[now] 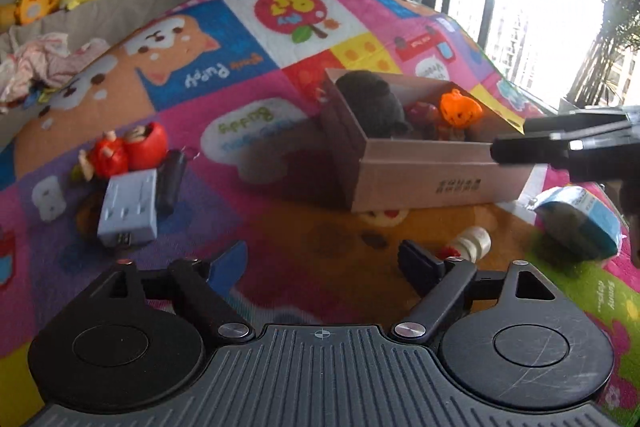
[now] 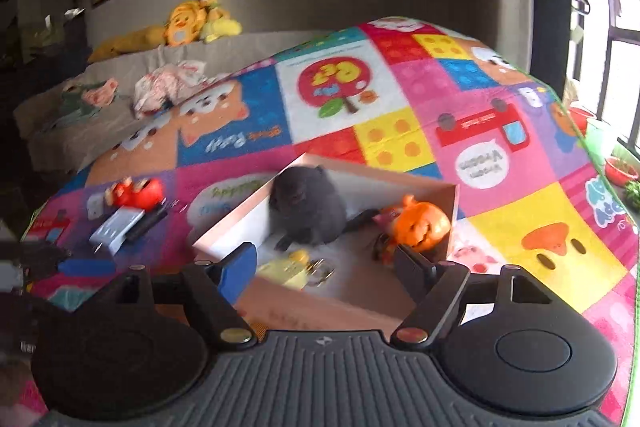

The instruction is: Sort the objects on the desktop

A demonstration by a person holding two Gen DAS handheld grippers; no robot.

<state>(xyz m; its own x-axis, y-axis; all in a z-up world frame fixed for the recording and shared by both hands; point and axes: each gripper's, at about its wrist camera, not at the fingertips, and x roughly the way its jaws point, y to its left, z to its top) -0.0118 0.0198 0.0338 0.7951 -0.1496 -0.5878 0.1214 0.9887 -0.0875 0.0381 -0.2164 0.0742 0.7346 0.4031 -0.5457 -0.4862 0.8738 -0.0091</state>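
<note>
Two grippers: both are in view over a bright patchwork play mat (image 1: 280, 131), each with nothing between its fingers.
Left gripper (image 1: 324, 263): jaws apart, empty, hanging low over the mat near a small cream and red toy (image 1: 472, 245) that lies just past its right finger.
Right gripper (image 2: 326, 263): jaws apart, empty, poised over the near wall of the cardboard box (image 2: 320, 307).
Box contents: a dark grey plush (image 2: 306, 211) sits in the far corner, an orange pumpkin figure (image 2: 420, 223) by the right wall, a pale yellow trinket (image 2: 290, 267) near the front.
Still on the mat: red figures (image 1: 128, 147), a pale blue-grey block (image 1: 128, 207) with a black stick-like item (image 1: 172, 183) touching it, well apart to the left of the box; a light blue packet (image 1: 580, 223) to the right of the box's near corner.
Looks: the loose things are small, mixed in shape, some rounded and glossy, so likely slippery to pinch.
Risk, collision: the right gripper shows at the left view's right edge, close to the box; both reaching there could clash.
Risk, box: it looks light, and a finger catching its wall could shove or tip it.
Risk, cluster: block and stick touch, so grabbing one may drag the other.
Blur: the right view is smeared, so fine detail is uncertain.
</note>
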